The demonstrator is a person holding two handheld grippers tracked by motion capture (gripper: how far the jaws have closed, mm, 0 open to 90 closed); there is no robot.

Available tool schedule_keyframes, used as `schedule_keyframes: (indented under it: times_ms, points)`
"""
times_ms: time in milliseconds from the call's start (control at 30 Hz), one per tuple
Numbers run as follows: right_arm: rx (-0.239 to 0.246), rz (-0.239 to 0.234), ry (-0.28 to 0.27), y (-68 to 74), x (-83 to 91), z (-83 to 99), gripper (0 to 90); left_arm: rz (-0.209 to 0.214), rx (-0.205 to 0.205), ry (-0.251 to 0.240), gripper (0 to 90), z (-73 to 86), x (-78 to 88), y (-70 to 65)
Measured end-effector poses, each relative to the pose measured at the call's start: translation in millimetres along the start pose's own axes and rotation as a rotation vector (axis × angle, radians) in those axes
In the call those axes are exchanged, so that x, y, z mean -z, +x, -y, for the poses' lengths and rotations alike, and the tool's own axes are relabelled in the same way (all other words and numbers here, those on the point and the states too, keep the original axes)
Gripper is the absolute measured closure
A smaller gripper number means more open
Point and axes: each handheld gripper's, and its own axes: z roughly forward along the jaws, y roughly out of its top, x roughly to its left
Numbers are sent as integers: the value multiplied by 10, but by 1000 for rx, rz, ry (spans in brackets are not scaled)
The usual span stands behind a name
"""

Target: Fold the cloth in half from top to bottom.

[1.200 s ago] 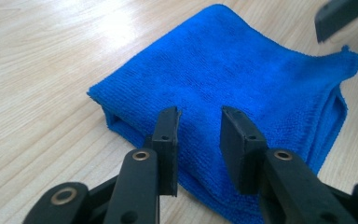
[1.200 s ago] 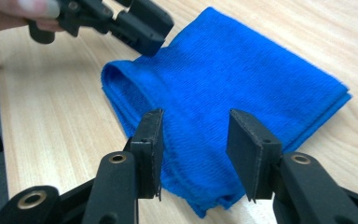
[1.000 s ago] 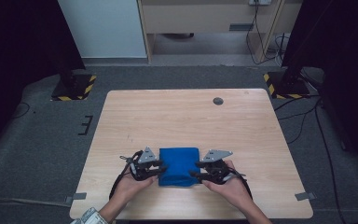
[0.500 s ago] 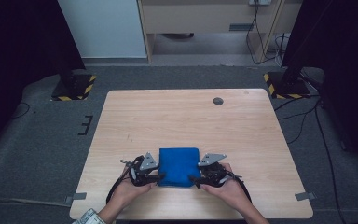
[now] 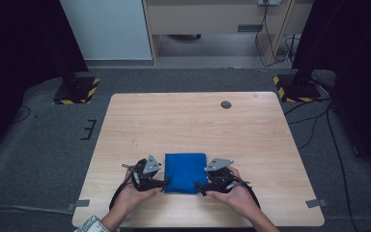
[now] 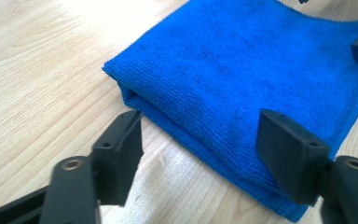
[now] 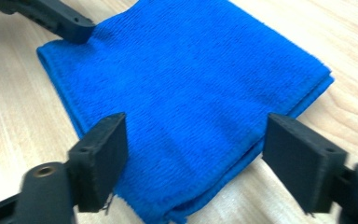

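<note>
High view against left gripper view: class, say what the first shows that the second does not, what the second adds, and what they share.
The high view takes in the whole wooden table, a dark round spot near its far edge, both hands, the right gripper and the grey floor around.

The left gripper view gives the close detail: the folded layers along the cloth's near edge and the towelling weave, seen between the left gripper's own black jaws, which stand apart and have just been opening, pressing on nothing.

Both show the folded blue cloth lying flat on the pale wood.
</note>
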Motion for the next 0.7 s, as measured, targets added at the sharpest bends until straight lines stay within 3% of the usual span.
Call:
schedule_keyframes:
  times_ms: [167,367,700]
  points:
    - [-17,6,-11,-35,-1,-61,143,-8,17,-8,228,-19,-13,27]
    - [-19,3,-27,-94,25,-173,101,-28,67,-41,147,-57,9,111]
    - [-51,34,-57,-289,54,-295,91,-83,124,-81,107,-68,99,359]
